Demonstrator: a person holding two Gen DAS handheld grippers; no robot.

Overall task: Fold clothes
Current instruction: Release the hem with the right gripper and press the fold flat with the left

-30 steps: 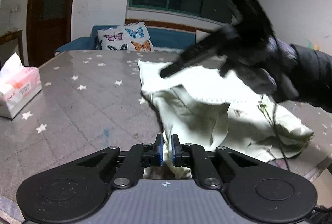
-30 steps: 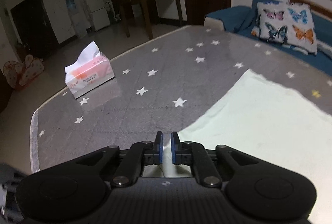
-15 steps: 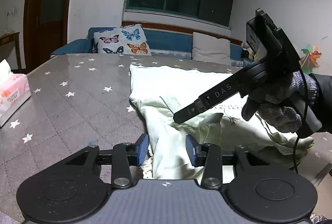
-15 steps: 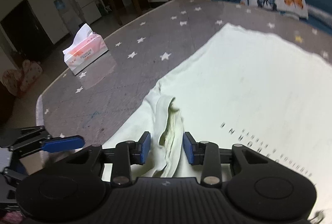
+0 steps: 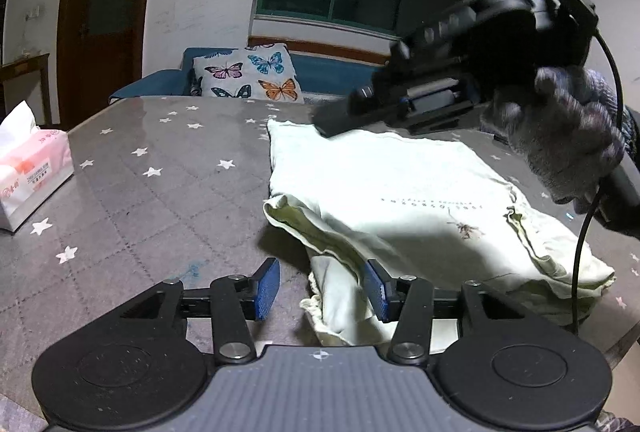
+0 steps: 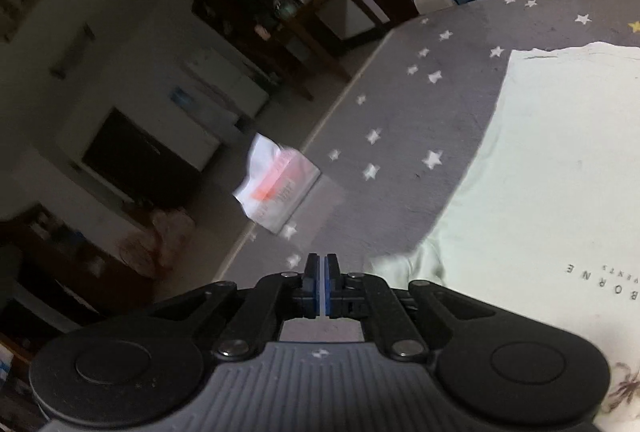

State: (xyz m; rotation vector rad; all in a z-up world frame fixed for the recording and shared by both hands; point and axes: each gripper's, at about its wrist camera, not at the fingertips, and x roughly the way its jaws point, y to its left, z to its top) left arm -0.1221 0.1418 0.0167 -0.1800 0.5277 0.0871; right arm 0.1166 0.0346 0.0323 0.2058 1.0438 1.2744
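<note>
A pale green T-shirt with a line of small print lies partly folded on the star-patterned grey table. My left gripper hovers at the shirt's near bunched edge. Its jaws are opening, and a hanging fold sits between them against the right pad without being pinched. My right gripper, held by a gloved hand, hangs blurred above the shirt's far edge. In the right wrist view the right gripper is shut with nothing between its pads, rolled, left of the shirt.
A pink and white tissue box stands at the table's left edge, also visible as the tissue box. A butterfly cushion rests on a blue sofa beyond the table. A black cable dangles over the shirt's right side.
My left jaws went from shut on the cloth to wide apart. The right gripper opened around a fold, then shut, rolled, and lifted off the shirt.
</note>
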